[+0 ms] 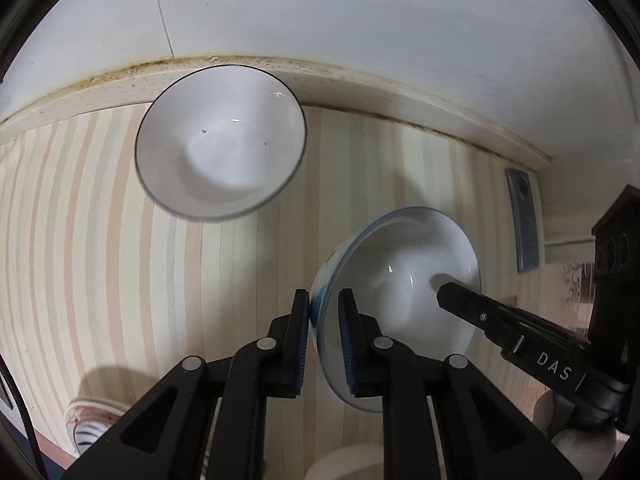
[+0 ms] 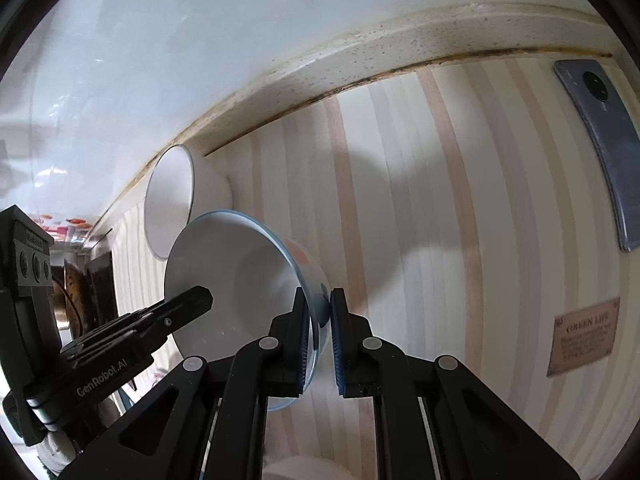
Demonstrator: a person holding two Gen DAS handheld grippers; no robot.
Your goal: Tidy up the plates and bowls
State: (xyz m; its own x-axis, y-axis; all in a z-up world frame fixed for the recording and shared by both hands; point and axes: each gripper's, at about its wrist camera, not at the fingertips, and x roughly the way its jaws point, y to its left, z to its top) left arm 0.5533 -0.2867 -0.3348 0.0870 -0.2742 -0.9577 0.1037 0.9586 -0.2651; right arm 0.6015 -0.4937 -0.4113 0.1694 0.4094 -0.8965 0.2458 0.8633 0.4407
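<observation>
Both tools [image 1: 324,300] [image 2: 319,300] pinch opposite rims of the blue-rimmed bowl [image 1: 404,276].

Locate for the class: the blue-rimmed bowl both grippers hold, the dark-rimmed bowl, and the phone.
blue-rimmed bowl [image 1: 400,280], left wrist view, inner wall.
dark-rimmed bowl [image 1: 220,144], left wrist view, inner base.
phone [image 2: 604,148], right wrist view, middle of its back.

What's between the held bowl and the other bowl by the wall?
Only bare striped tabletop separates the blue-rimmed bowl and black-rimmed bowl, in the left wrist view.
</observation>
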